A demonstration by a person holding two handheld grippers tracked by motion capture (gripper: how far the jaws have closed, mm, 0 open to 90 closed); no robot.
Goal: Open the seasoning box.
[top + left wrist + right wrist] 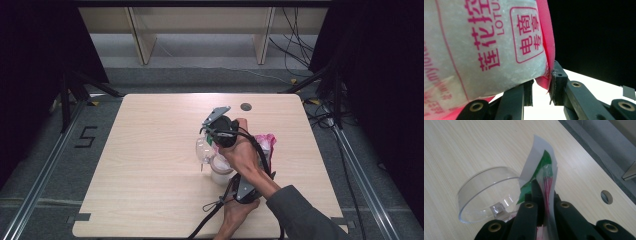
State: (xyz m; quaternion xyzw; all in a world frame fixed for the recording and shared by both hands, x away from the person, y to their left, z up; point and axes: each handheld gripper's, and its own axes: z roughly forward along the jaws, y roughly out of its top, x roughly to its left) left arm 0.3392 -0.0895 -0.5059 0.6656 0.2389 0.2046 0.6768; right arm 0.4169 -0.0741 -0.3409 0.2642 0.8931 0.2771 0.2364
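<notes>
— So, which tool holds what?

— Right gripper (541, 195) has its jaws pressed together on a small sachet (541, 165), thin glossy film, white with a green patch and red printing, standing upright over the clear plastic cup (486, 192). I judge it is held there so its contents would fall into the cup.

— And the left one?

— Left gripper (541, 86) sits near the table edge, behind the cup from the camera's side. Its jaws stand slightly apart, with a pink edge of the big bag (486, 45) between them; I cannot tell whether they truly pinch it.

— What is that bag like?

— Soft, frosted plastic with pink Chinese lettering, bulging with something white and grainy. From above it lies just right of the cup (204, 150), on the pale wood-grain table (150, 190).

— The cup itself?

— Round, rigid, transparent, thin-rimmed, open mouth tilted toward the sachet. A white tub (220, 175) stands just beside it.
</notes>
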